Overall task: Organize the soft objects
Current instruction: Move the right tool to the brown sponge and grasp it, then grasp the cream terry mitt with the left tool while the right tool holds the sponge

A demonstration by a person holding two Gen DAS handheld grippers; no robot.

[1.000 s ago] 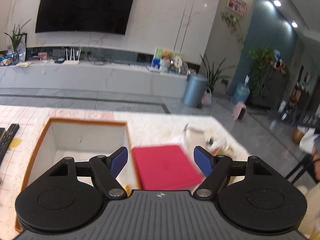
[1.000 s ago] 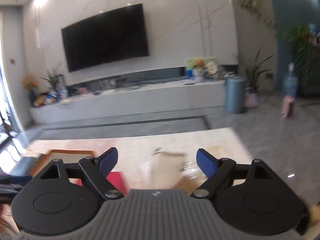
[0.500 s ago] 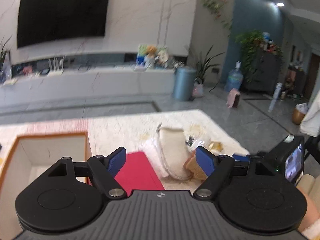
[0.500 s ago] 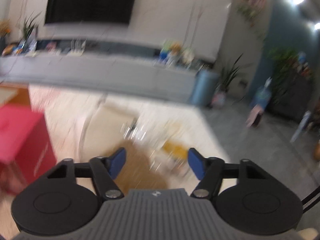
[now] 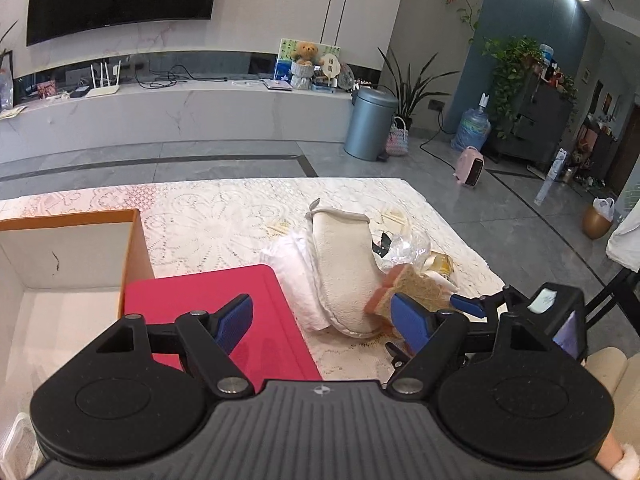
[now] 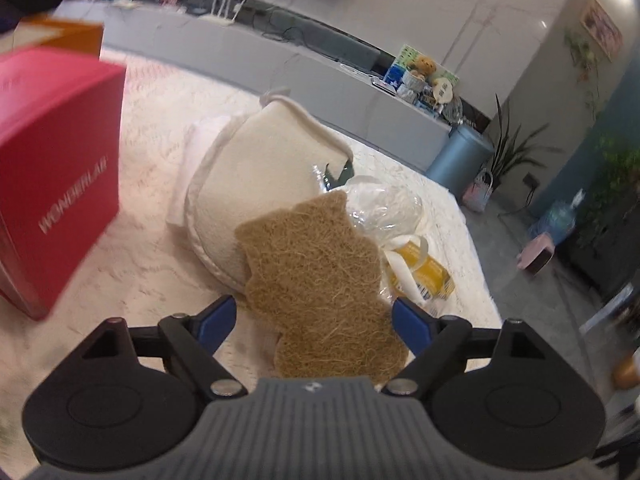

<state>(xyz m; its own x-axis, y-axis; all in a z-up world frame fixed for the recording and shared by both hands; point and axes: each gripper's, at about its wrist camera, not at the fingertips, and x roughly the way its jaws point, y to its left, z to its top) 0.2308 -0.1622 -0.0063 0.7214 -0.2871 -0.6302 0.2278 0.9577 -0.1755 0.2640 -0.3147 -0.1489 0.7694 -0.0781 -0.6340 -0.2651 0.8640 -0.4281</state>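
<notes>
A pile of soft things lies on the lace-covered table: a cream bath mitt (image 5: 345,264) (image 6: 264,176), a folded white towel (image 5: 294,268) under it, a tan bear-shaped loofah sponge (image 6: 320,280) (image 5: 414,286), and a clear bag with a yellow item (image 6: 420,268). My right gripper (image 6: 314,322) is open, its blue fingers on either side of the sponge, not closed on it. It also shows in the left wrist view (image 5: 466,306). My left gripper (image 5: 322,322) is open and empty above the red box (image 5: 224,312).
An open orange-edged box (image 5: 64,264) with a white inside stands at the left, next to the red box (image 6: 52,168). The table's right edge (image 5: 472,248) is near the pile. Beyond are the floor, a TV counter and a grey bin (image 5: 370,124).
Both grippers swung right and down toward the pile. My right gripper came low over the sponge, which now lies between its open fingers. The left view shifted from the orange box to the pile.
</notes>
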